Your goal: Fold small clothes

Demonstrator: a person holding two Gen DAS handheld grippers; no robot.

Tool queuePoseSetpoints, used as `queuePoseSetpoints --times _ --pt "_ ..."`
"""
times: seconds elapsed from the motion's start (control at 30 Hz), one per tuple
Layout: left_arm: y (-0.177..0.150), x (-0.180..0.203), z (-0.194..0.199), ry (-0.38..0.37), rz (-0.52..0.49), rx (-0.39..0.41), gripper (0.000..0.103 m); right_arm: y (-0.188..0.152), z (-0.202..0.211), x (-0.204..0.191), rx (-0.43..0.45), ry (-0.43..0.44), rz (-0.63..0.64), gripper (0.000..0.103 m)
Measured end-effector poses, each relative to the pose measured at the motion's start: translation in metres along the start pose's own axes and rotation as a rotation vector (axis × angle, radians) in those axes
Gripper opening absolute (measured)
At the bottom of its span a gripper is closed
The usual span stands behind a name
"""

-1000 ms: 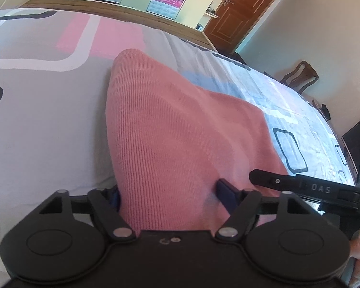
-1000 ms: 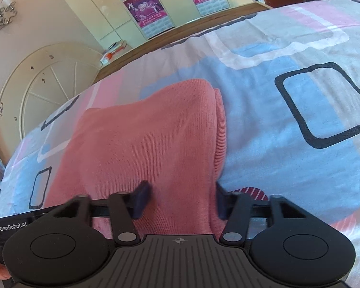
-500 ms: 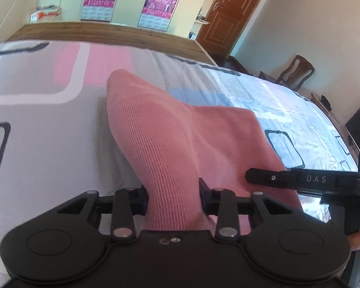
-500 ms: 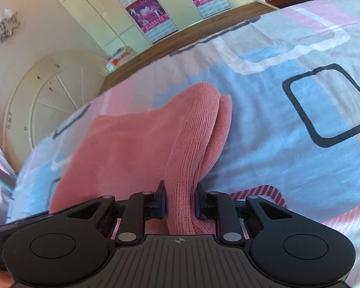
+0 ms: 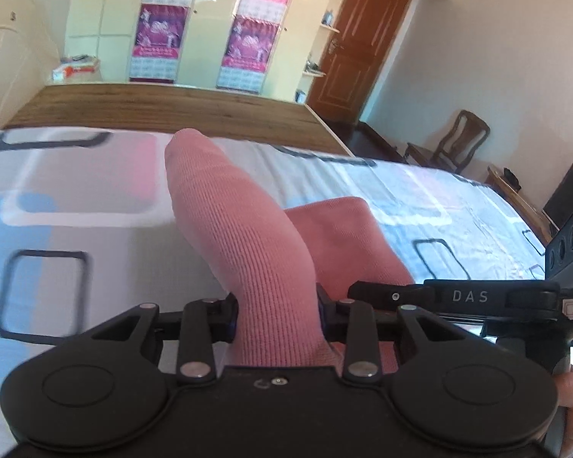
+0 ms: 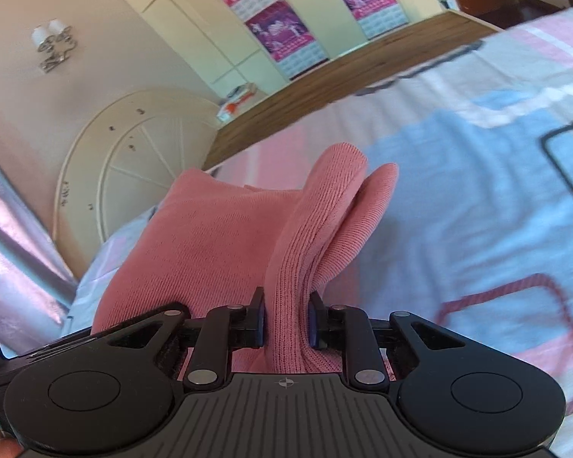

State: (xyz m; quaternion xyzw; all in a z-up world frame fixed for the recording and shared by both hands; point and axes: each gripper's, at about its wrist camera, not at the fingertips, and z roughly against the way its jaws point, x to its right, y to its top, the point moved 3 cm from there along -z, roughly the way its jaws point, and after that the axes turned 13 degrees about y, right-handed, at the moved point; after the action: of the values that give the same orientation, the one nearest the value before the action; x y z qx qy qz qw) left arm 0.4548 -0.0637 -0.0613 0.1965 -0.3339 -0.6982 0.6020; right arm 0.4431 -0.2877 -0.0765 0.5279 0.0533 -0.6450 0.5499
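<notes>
bed: my bed (image 5: 95, 236) has a sheet with pink, blue and white squares
on it: pink knit cloth (image 6: 210, 236)

The right gripper (image 6: 285, 320) has its two fingers closed on a bunched fold of the pink knitted garment (image 6: 225, 244), lifted above the patterned bedsheet (image 6: 477, 198).

Each scene is viewed from just behind a tool, low over the bed (image 5: 95, 236), with the pink garment (image 5: 248, 236) met at very close range between the fingers. The left wrist view is aimed toward the wardrobe (image 5: 206, 19), with the door (image 5: 359, 38) to the wardrobe's right. The right wrist view is aimed at the same wardrobe (image 6: 286, 19) from further right. Garment, bed (image 6: 477, 210) and wardrobe are shared.
</notes>
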Motion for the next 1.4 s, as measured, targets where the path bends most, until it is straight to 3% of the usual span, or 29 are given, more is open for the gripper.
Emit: queuePoseSetpoints --times 0.43,0.73,0.83,0.93,1.0,1.17,1.3,1.4 --pt "0.003 -0.201 0.039 0.052 0.039 0.032 0.032 -0.066 -0.146 -0.148 -0.032 0.05 0.04 0.02" --pt "0.0 -0.293 0.012 0.114 0.07 0.043 0.033 -0.086 -0.246 -0.179 -0.079 0.012 0.071 0.02" --pt "-0.015 -0.314 -0.008 0.156 0.094 -0.02 0.039 -0.089 -0.26 -0.162 -0.087 -0.069 0.08 0.02" --pt "-0.03 -0.326 -0.013 0.158 0.105 -0.027 0.055 -0.091 -0.263 -0.144 -0.104 -0.124 0.079 0.022" --pt "-0.031 -0.327 -0.01 0.178 0.096 -0.019 0.065 -0.093 -0.258 -0.141 -0.091 -0.17 0.108 0.03" --pt "-0.03 -0.326 0.018 0.229 0.083 0.02 0.065 -0.091 -0.233 -0.161 -0.038 -0.218 0.177 0.032" --pt "-0.039 -0.317 0.049 0.204 0.061 0.063 0.065 -0.106 -0.214 -0.201 -0.042 -0.165 0.286 0.032" --pt "-0.046 -0.304 0.055 0.177 0.019 0.046 0.067 -0.13 -0.21 -0.221 -0.084 -0.148 0.363 0.032"
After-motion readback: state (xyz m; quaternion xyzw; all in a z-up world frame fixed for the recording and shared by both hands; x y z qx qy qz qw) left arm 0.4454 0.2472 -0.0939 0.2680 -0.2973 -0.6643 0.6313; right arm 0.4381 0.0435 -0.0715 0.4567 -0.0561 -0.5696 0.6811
